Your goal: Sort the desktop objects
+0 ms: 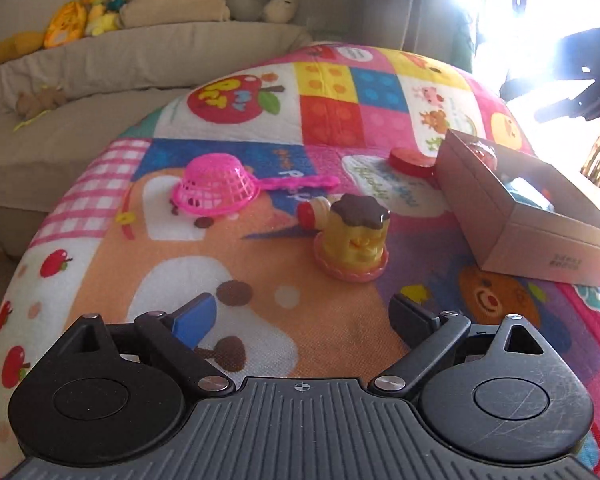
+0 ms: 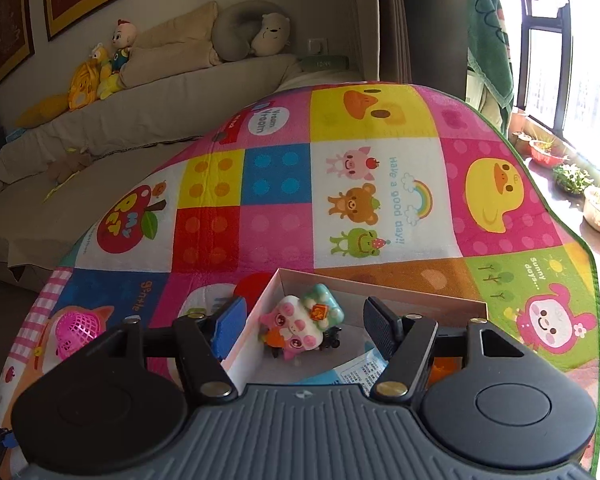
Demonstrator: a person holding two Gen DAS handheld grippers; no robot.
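Left gripper [image 1: 300,320] stood released, jaws spread wide with nothing between them, above the play mat [image 1: 260,272] that covered the worktop. Just ahead of it a yellow pudding toy [image 1: 354,240] with a brown top stood upright on a pink saucer base. A small red-capped toy bottle [image 1: 314,212] lay on its side, touching the pudding toy from behind. Farther left, an upturned pink toy strainer [image 1: 216,188] rested on the mat, handle pointing right. To the right sat an open cardboard box [image 1: 512,224]; a red disc [image 1: 410,162] lay beside its far corner.

Right gripper [image 2: 304,320] was likewise released, gripping nothing, and hung over the same cardboard box [image 2: 260,304], its blue-padded finger outside the left wall and the black finger over the interior. Inside the box lay a pink-and-white pig toy [image 2: 296,330], a mint-green toy [image 2: 326,304] touching it, and a blue-printed packet [image 2: 360,370] nearer the camera. A beige sofa [image 2: 140,120] with plush toys [image 2: 100,72] stood beyond the mat.
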